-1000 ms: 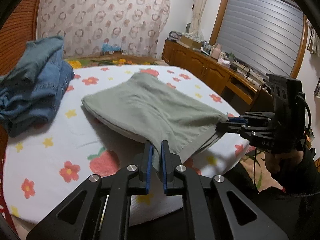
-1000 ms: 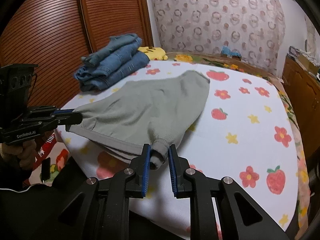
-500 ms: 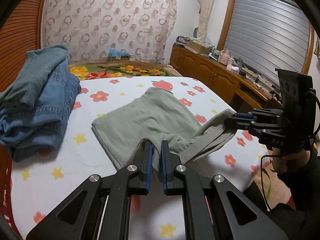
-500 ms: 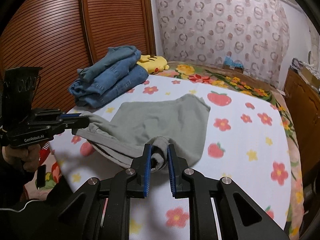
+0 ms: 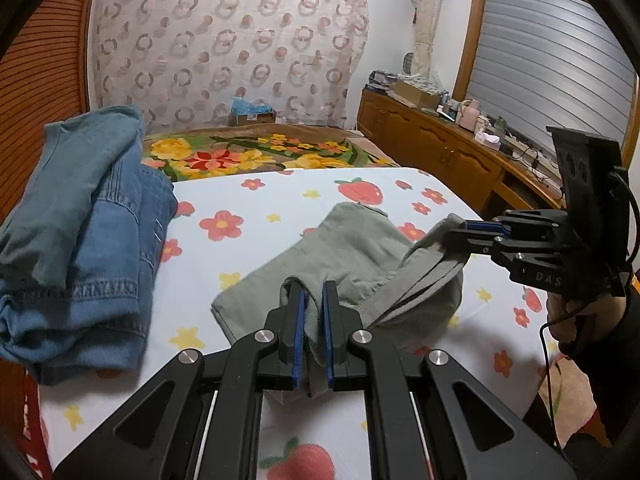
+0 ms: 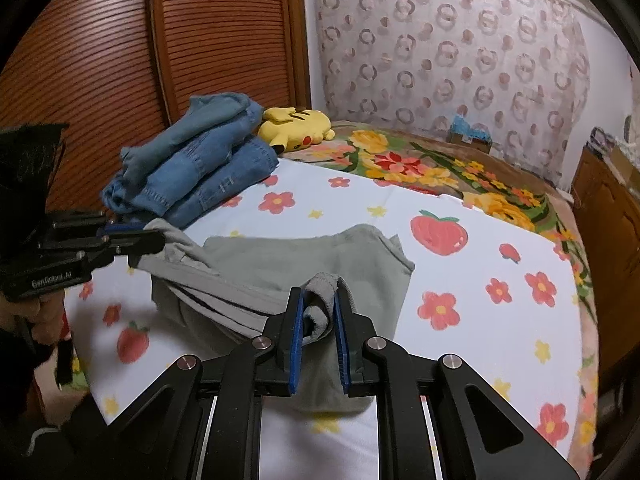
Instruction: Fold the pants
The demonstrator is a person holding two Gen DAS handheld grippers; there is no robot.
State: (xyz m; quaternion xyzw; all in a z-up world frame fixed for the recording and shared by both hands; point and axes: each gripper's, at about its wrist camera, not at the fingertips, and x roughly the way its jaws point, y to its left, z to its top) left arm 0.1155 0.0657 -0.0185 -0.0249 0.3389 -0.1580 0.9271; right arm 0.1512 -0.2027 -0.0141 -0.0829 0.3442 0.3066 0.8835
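Observation:
Grey-green pants [image 5: 352, 248] lie on the flowered sheet [image 5: 248, 240], their near end lifted and doubling back over the part that rests flat [image 6: 288, 256]. My left gripper [image 5: 313, 292] is shut on one bunched corner of that lifted end. My right gripper [image 6: 318, 300] is shut on the other corner, a rolled hem. Each wrist view shows the other gripper from the side: the right gripper [image 5: 460, 228] at the right, the left gripper [image 6: 154, 244] at the left, both pinching the cloth above the bed.
A stack of folded blue jeans [image 5: 80, 232] sits on the bed's left side [image 6: 200, 168]. A yellow plush toy [image 6: 296, 126] lies behind it on a flowered blanket [image 6: 420, 164]. A wooden sideboard [image 5: 440, 152] runs along the right wall, slatted wooden doors [image 6: 120, 60] along the left.
Both grippers have carried the near end of the pants forward over the bed toward the far end. The flat part now looks much shorter and the lifted cloth arches over it.

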